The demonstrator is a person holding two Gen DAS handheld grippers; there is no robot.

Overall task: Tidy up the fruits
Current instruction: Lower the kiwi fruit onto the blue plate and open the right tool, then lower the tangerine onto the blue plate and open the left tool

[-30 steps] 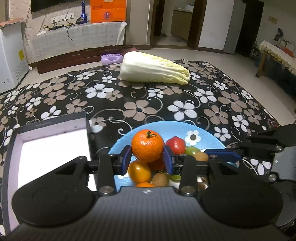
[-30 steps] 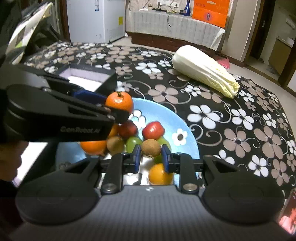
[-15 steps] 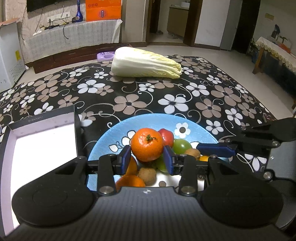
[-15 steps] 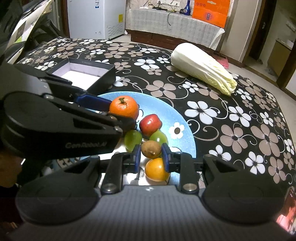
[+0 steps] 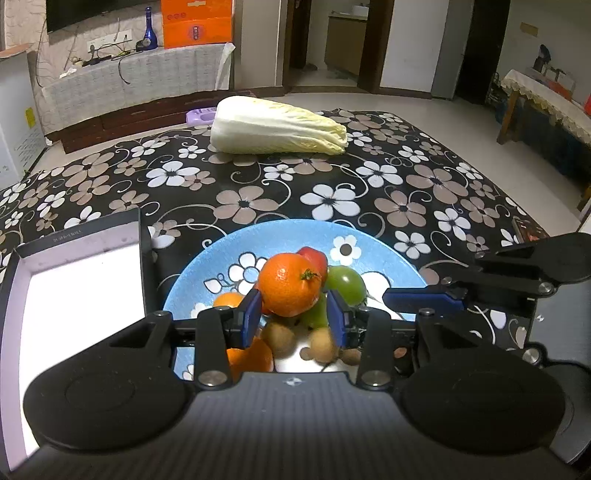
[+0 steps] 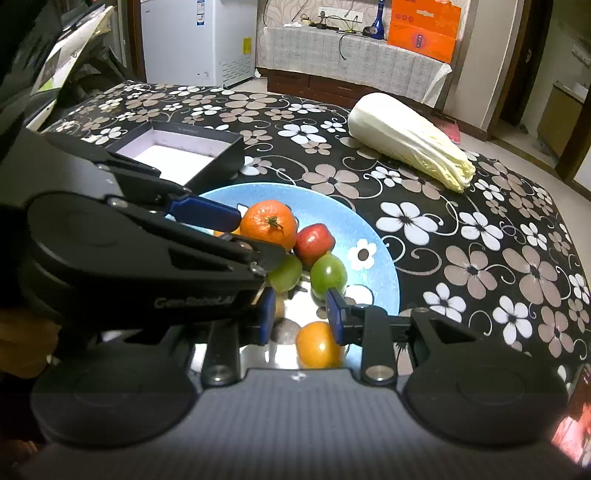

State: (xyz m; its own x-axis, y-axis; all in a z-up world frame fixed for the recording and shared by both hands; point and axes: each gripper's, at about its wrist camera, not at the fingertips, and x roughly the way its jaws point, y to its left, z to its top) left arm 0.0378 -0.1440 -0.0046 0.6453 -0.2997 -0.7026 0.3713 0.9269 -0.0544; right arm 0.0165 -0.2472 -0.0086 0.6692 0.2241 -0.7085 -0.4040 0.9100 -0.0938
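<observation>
Place: this was a home, a lived-in sitting and dining room.
Floor: pale tiles ran off at 12 o'clock toward open doorways (image 5: 310, 40) with dark wood frames.
Table: the work surface (image 5: 369, 184) wore a black oilcloth printed with white and tan flowers.
Sideboard: at 11 o'clock a low cabinet under a lace cover (image 5: 140, 77) carried a blue bottle (image 5: 148, 33), an orange gift box (image 5: 197, 22) and loose cables.
Appliance: a white chest freezer (image 6: 199, 40) stood at 11 o'clock in the right wrist view.
Side table: at 2 o'clock, another fringed cloth (image 5: 546, 99).
Groceries: a whole napa cabbage (image 5: 277, 127) lay at 12 o'clock.
</observation>
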